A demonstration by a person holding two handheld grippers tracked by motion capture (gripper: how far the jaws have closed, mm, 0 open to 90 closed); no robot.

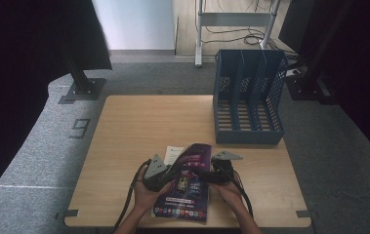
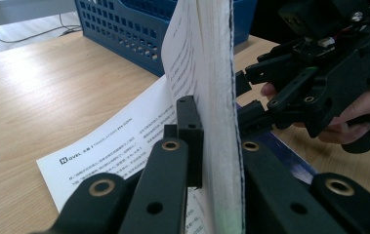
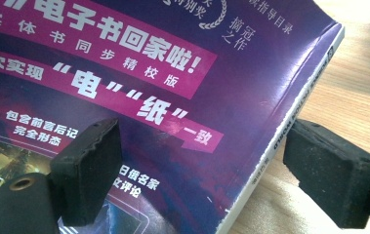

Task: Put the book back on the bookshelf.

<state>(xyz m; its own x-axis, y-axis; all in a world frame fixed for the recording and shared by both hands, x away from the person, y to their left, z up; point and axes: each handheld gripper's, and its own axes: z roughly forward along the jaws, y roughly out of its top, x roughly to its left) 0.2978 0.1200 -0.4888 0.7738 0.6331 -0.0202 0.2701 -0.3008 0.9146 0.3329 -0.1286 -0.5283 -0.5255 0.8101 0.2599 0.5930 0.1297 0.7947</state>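
1. Book (image 1: 185,183) lay on the table (image 1: 138,122) at its near edge, front part lifted off the surface.
2. Left gripper (image 1: 165,176) sat at the book's left edge, right gripper (image 1: 207,176) at its right.
3. Loose sheet (image 1: 174,152) lay on the table, partly under the book's far-left corner.
4. File rack (image 1: 249,97) stood on the far right corner, behind the book.

Purple-and-magenta book (image 1: 185,185); blue file rack (image 1: 248,97); light wood table (image 1: 138,126).
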